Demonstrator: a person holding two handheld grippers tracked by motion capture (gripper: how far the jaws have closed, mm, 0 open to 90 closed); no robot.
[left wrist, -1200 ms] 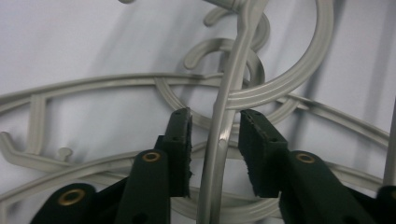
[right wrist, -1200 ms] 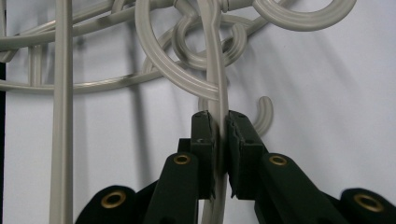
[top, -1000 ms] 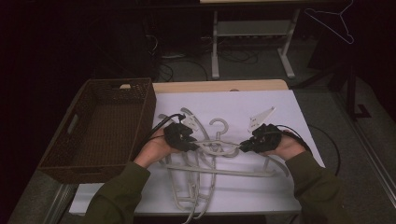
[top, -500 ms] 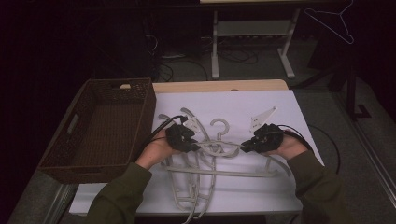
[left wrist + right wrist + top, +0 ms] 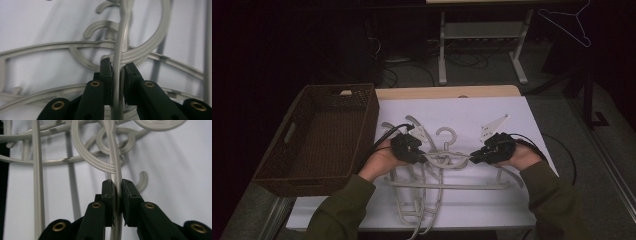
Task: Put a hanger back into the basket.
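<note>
A pale plastic hanger (image 5: 447,159) lies across a loose pile of similar hangers (image 5: 422,202) on the white-covered table (image 5: 472,107), its hook (image 5: 446,133) pointing away from me. My left gripper (image 5: 419,156) is shut on the hanger's left arm. My right gripper (image 5: 478,155) is shut on its right arm. In the left gripper view the jaws (image 5: 117,65) pinch a thin hanger arm (image 5: 119,45) that runs up between them. The right gripper view has the jaws (image 5: 116,184) clamped on the hanger arm (image 5: 113,152) in the same way, above the other curved hangers (image 5: 87,157).
A brown wicker basket (image 5: 371,112) stands at the table's left side, right beside my left hand. Cables trail from both grippers over the table. Beyond the far edge are a metal table frame (image 5: 443,45) and floor cables. A wire hanger (image 5: 569,21) hangs at the top right.
My left gripper has shifted slightly right along the hanger. The right gripper and the hanger have stayed about where they were.
</note>
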